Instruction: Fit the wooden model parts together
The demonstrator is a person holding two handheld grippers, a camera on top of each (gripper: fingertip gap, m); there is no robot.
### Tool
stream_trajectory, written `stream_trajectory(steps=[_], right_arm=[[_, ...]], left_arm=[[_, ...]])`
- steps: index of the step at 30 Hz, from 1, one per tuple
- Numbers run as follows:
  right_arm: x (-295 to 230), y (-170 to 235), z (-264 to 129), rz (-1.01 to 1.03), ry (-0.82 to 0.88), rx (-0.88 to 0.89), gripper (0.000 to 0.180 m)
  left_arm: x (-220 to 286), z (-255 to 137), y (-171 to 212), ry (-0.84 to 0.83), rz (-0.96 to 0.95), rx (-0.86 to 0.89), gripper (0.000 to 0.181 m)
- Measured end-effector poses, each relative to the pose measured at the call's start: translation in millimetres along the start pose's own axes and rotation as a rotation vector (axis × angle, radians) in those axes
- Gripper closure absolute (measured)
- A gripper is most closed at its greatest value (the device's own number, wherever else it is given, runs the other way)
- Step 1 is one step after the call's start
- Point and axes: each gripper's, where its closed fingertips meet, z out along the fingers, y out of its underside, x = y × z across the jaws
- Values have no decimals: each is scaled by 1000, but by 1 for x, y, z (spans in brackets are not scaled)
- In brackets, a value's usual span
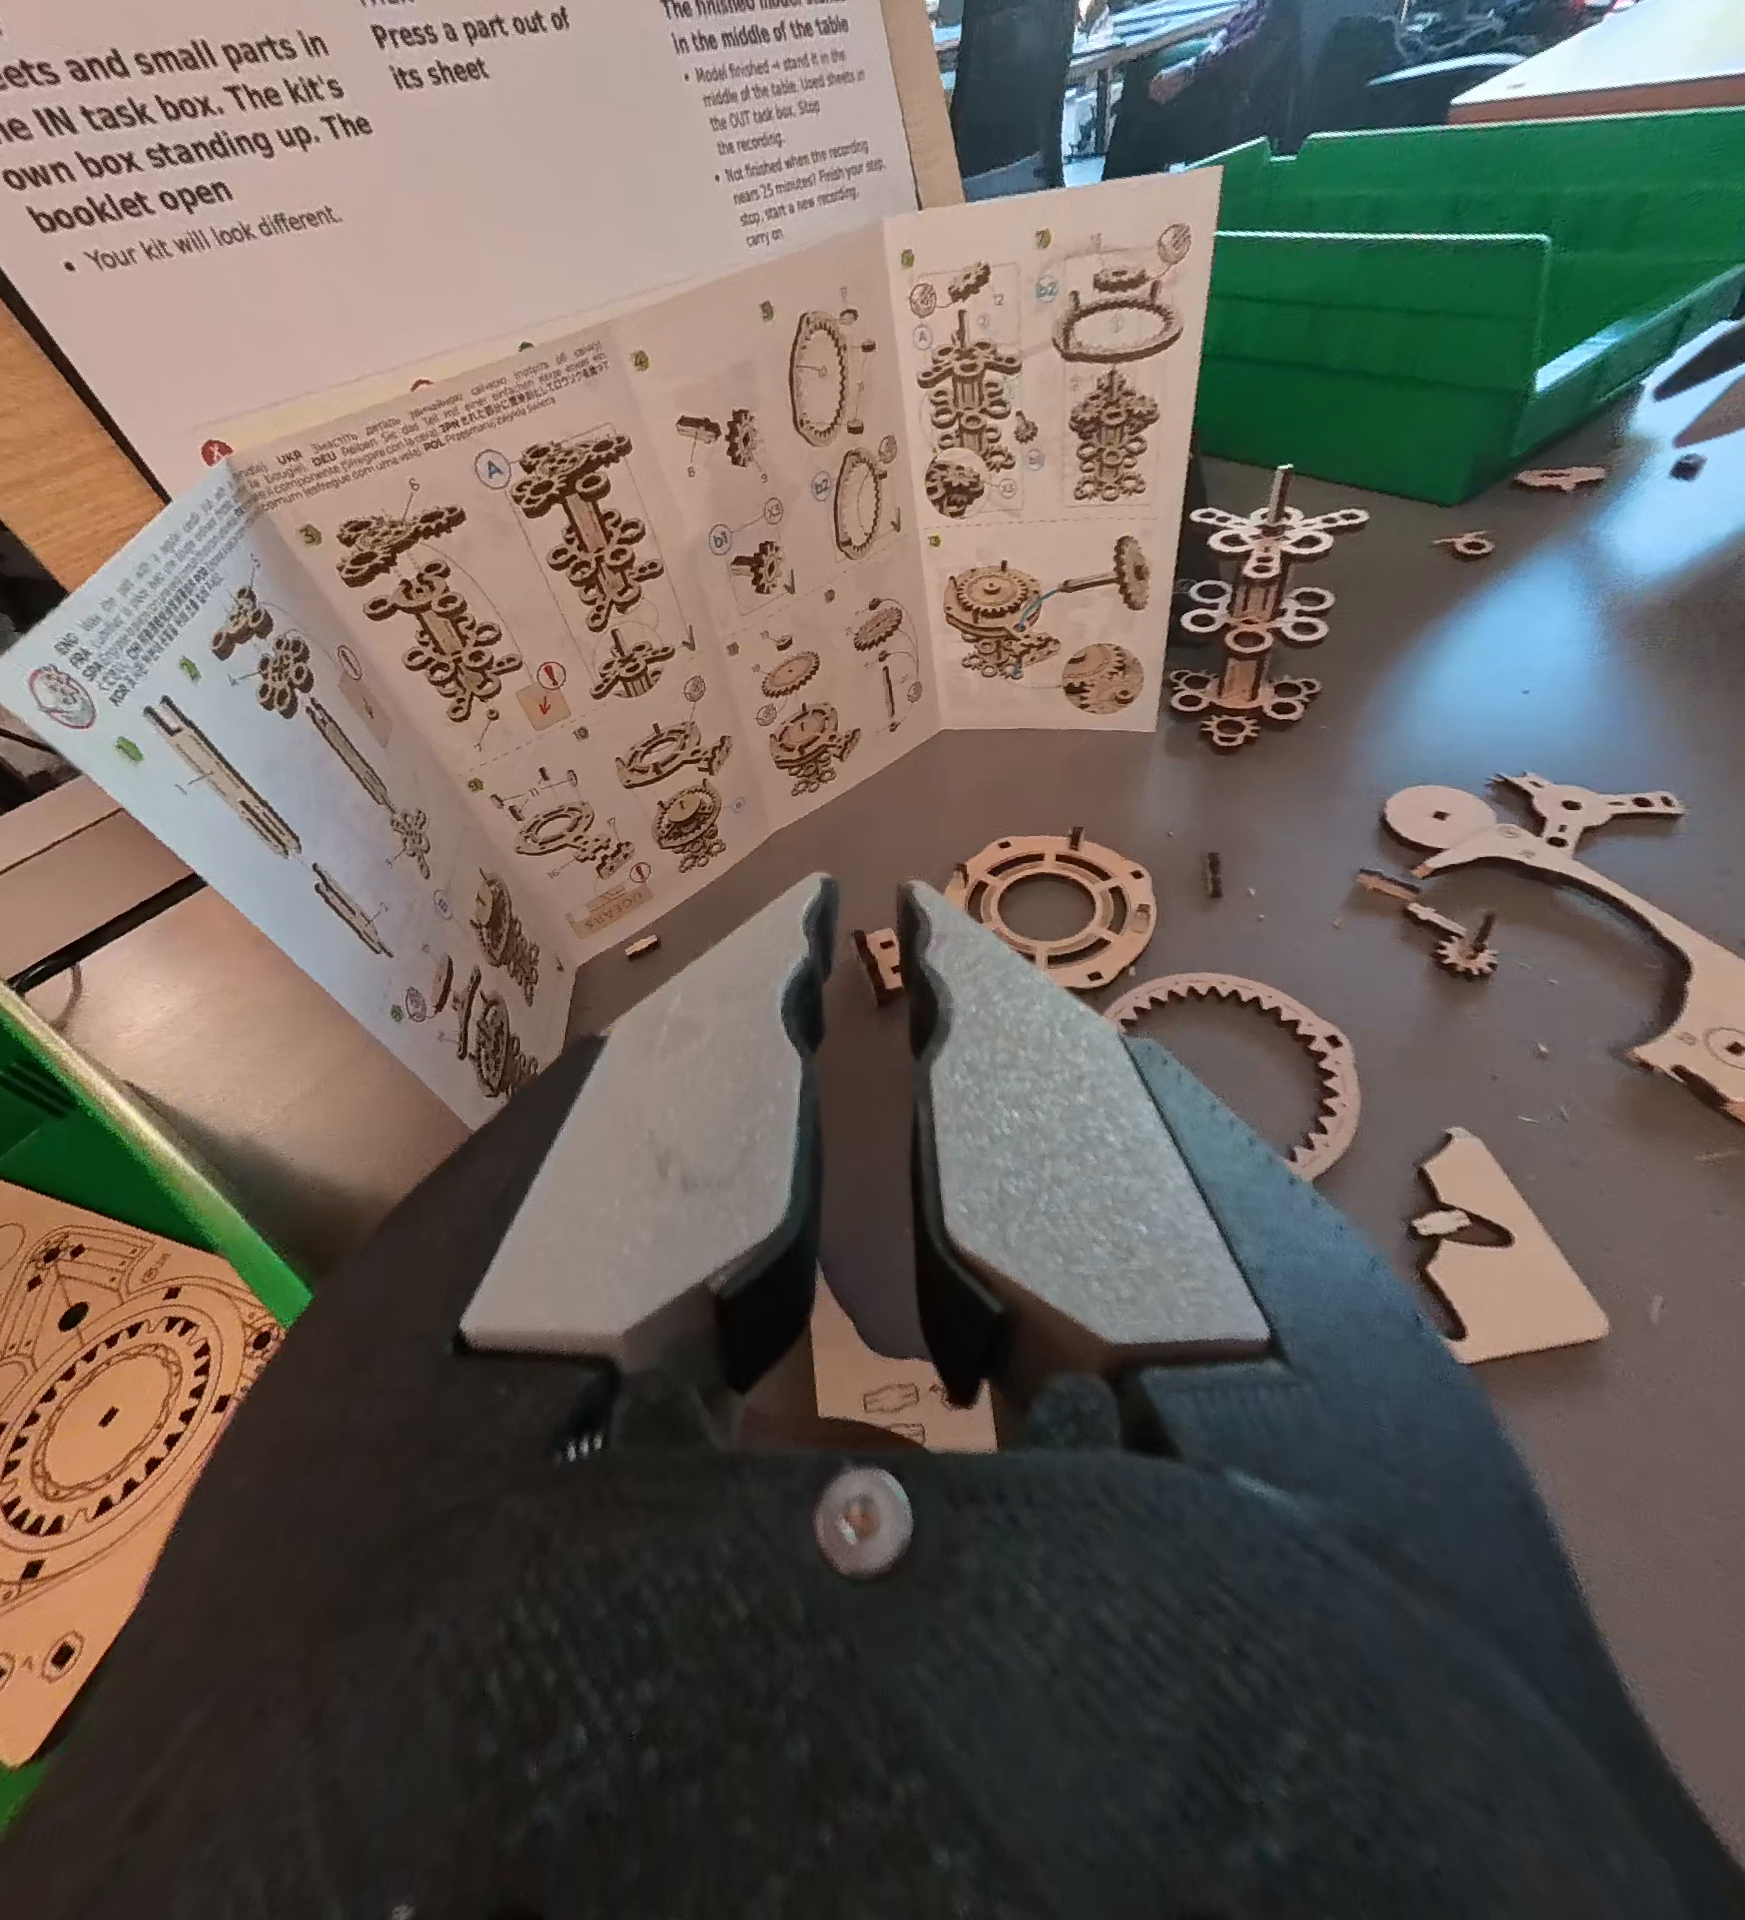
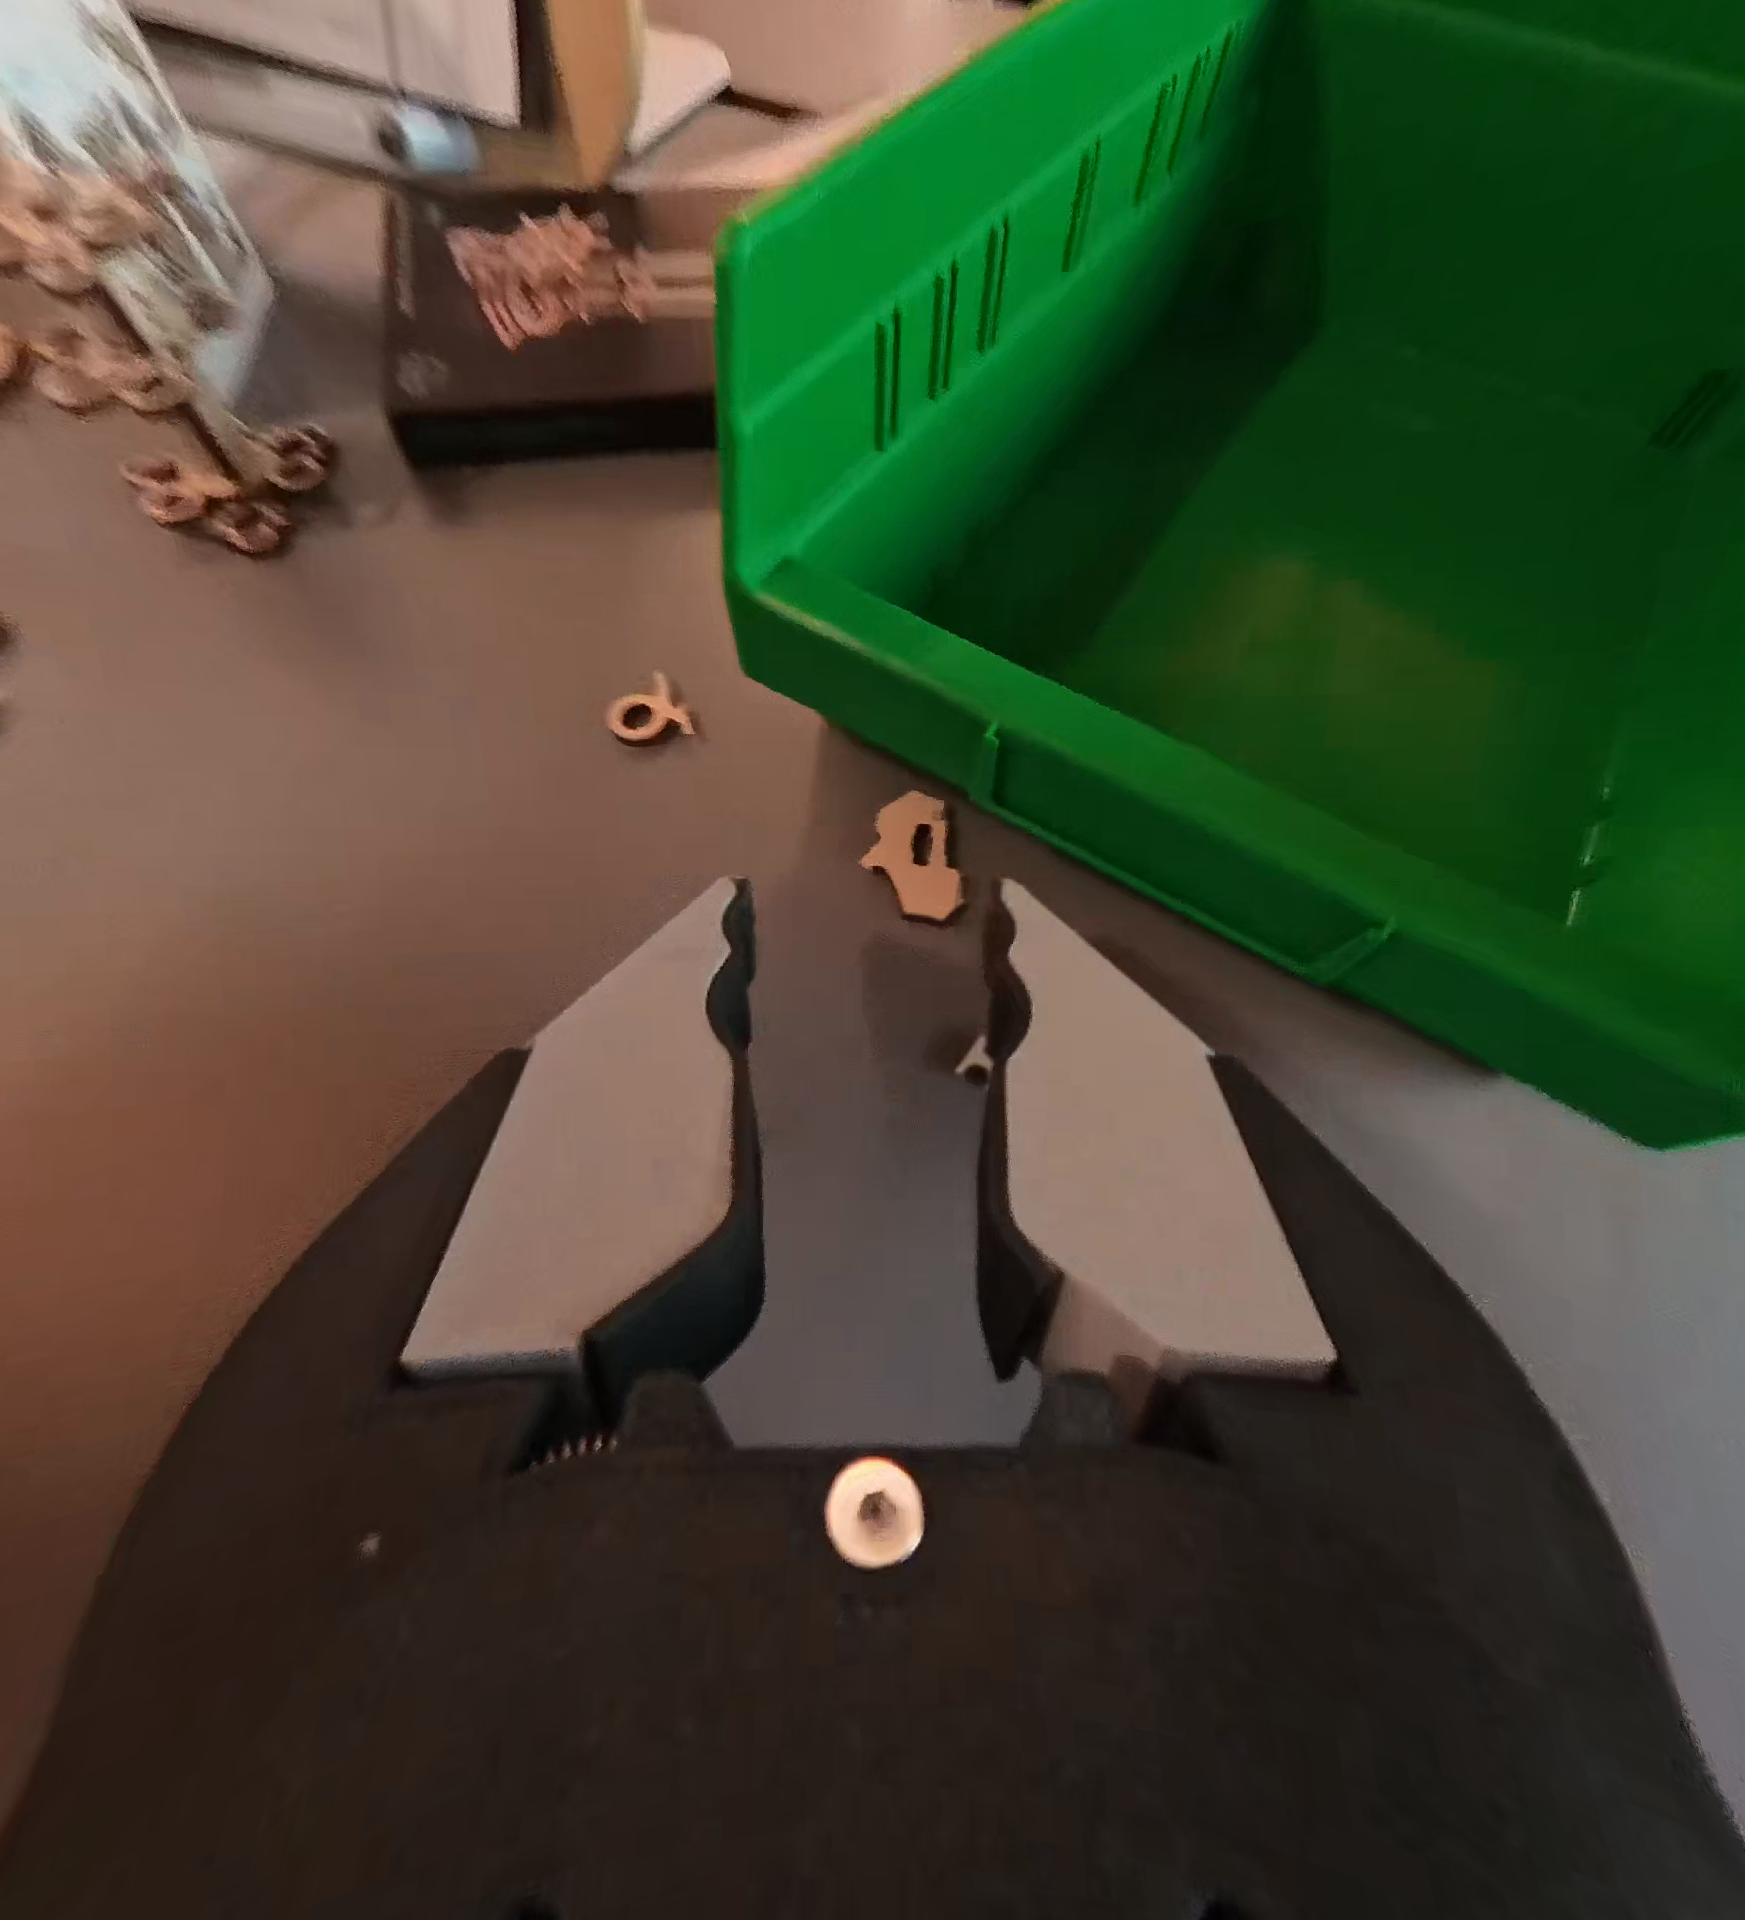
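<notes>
While the left gripper (image 1: 868,904) is hovering low over the grey table (image 1: 1626,1507), its jaws are sitting only a sliver apart with nothing between them, so basically empty. Just past its tips a tiny wooden bit (image 1: 880,961) is lying flat, and right beside that a round ring plate (image 1: 1055,920) and a toothed ring (image 1: 1252,1060) are resting on the table, the toothed one partly tucked behind the right finger. Farther back a stacked tower (image 1: 1247,613) of looped discs is standing upright next to the folded booklet (image 1: 639,582), which is propped open on its edge. A punched-out sheet (image 1: 1678,966) is lying off to the right, and another sheet (image 1: 68,1455) is sitting in a green bin (image 1: 120,1164) at the left. Over on the other side, the right gripper (image 2: 868,904) is hanging with its jaws wide apart, holding nothing. A small scrap (image 2: 918,854) is lying just ahead of its tips, near the corner of a second bin (image 2: 1263,520), and a little loop piece (image 2: 648,717) is sitting farther out. That view's pretty blurry, so the rest is hard to make out.
</notes>
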Motion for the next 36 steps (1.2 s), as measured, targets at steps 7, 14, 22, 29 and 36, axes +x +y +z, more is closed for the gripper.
stream_trajectory(steps=[7, 14, 22, 29, 36], right_arm=[[10, 11, 33, -95, 55, -181, 143], [3, 14, 33, -16, -35, -188, 163], [-62, -36, -25, 415, -628, 128, 165], [-86, -53, -64, 568, -866, 203, 165], [-52, -34, -41, 500, -441, 115, 142]], left_arm=[[2, 2, 2, 9, 1, -12, 172], [6, 2, 2, 21, 12, -13, 172], [9, 2, 2, 32, 19, -13, 172], [11, 1, -1, 35, 23, -4, 173], [9, 0, -1, 30, 21, 2, 172]])
